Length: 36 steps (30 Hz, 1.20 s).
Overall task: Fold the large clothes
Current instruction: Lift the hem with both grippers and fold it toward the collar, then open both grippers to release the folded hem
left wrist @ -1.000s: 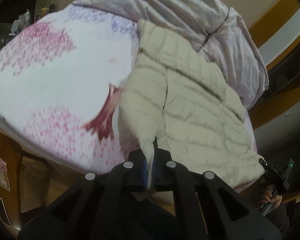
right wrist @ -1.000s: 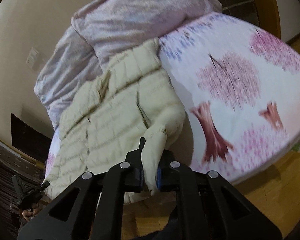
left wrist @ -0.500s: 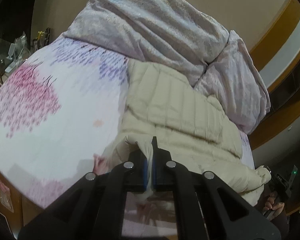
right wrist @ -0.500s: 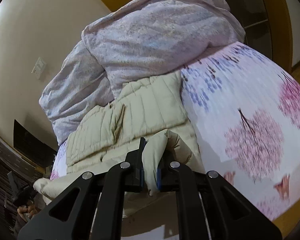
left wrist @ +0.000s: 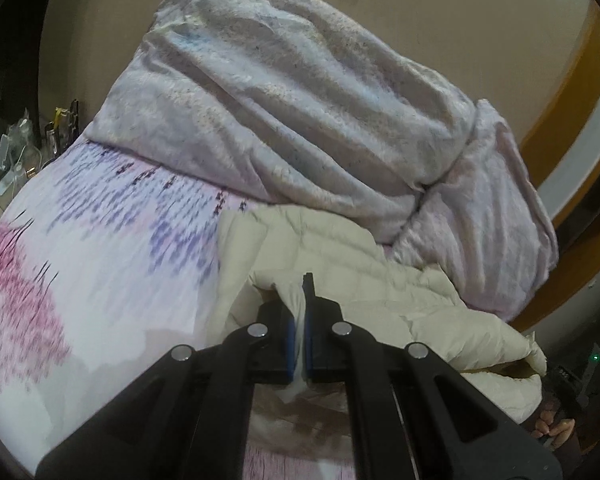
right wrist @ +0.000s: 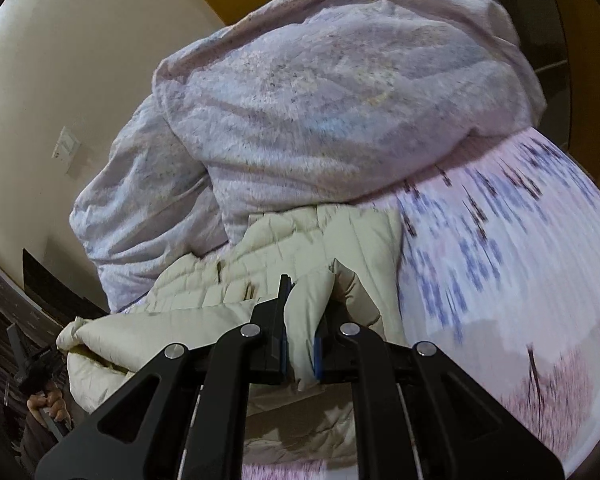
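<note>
The jacket (left wrist: 340, 264) lies on the bedsheet (left wrist: 100, 248), before the heaped duvet (left wrist: 300, 100) (touching it).

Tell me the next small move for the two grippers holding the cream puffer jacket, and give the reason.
Probably carry both grips a little further toward the heaped duvet, then lower them. The left gripper and right gripper are each shut on an edge of the cream puffer jacket, whose near part is lifted and doubled over while its far part lies flat on the bed sheet, so the fold looks unfinished.
</note>
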Motion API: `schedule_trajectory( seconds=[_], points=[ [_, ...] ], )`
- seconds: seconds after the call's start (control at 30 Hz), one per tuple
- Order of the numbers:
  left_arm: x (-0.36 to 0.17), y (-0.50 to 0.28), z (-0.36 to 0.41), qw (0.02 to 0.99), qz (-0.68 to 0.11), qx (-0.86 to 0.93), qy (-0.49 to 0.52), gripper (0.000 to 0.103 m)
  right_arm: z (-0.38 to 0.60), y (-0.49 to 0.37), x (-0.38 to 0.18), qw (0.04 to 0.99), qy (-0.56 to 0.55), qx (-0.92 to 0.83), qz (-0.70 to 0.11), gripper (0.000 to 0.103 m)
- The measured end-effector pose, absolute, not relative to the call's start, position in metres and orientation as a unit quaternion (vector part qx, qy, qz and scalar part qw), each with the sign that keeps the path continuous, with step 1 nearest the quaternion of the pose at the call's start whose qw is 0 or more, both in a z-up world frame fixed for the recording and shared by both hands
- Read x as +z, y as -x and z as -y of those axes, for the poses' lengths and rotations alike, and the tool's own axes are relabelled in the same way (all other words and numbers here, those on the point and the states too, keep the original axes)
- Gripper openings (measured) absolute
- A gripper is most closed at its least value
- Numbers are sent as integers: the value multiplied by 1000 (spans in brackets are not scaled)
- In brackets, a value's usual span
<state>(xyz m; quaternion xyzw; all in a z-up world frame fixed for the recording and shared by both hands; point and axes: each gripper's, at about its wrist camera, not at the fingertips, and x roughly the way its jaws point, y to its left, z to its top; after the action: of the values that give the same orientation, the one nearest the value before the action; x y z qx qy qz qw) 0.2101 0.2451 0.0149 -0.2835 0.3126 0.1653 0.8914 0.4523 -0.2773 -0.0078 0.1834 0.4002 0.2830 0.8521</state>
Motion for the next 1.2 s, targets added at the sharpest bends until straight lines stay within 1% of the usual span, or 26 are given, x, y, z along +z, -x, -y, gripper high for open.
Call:
schedule_trajectory(
  seconds=[0.2,0.5,0.57,0.6,0.63,0.67,0.7,0.77,0.83,0.87,0.93,1.0,1.2],
  points=[
    [0,-271,-268,884,-325,186,280,3,252,-511,-22,849,-174,271,-418,9],
    [-29,-333,-292,867,-358,208,278,3,227,-565,-63,829,-187,245,-466,10],
    [-38,-342,-295,860,-369,212,281,4,225,-574,-71,822,-195,239,-479,14],
    [-43,-347,-298,856,-376,213,284,5,224,-578,-75,818,-199,235,-486,18],
    [-48,-351,-300,851,-382,216,288,8,224,-581,-77,814,-204,231,-493,22],
    [-50,-353,-302,848,-385,220,291,9,223,-583,-78,812,-208,229,-495,25],
    [-52,-355,-305,844,-387,221,298,9,224,-584,-77,812,-211,228,-494,30],
    [-52,-356,-307,842,-387,221,305,14,227,-582,-69,818,-212,230,-483,40],
    [-46,-353,-307,846,-383,222,299,24,230,-577,-59,827,-205,230,-471,46],
    [-42,-350,-305,849,-380,222,293,27,232,-576,-57,830,-202,229,-467,49],
    [-34,-346,-303,853,-376,228,281,40,238,-567,-49,840,-193,223,-455,52],
    [-25,-335,-302,858,-368,229,274,42,242,-560,-44,843,-191,224,-451,52],
    [-15,-307,-293,865,-364,219,268,43,237,-535,-35,847,-158,245,-446,52]
  ],
)
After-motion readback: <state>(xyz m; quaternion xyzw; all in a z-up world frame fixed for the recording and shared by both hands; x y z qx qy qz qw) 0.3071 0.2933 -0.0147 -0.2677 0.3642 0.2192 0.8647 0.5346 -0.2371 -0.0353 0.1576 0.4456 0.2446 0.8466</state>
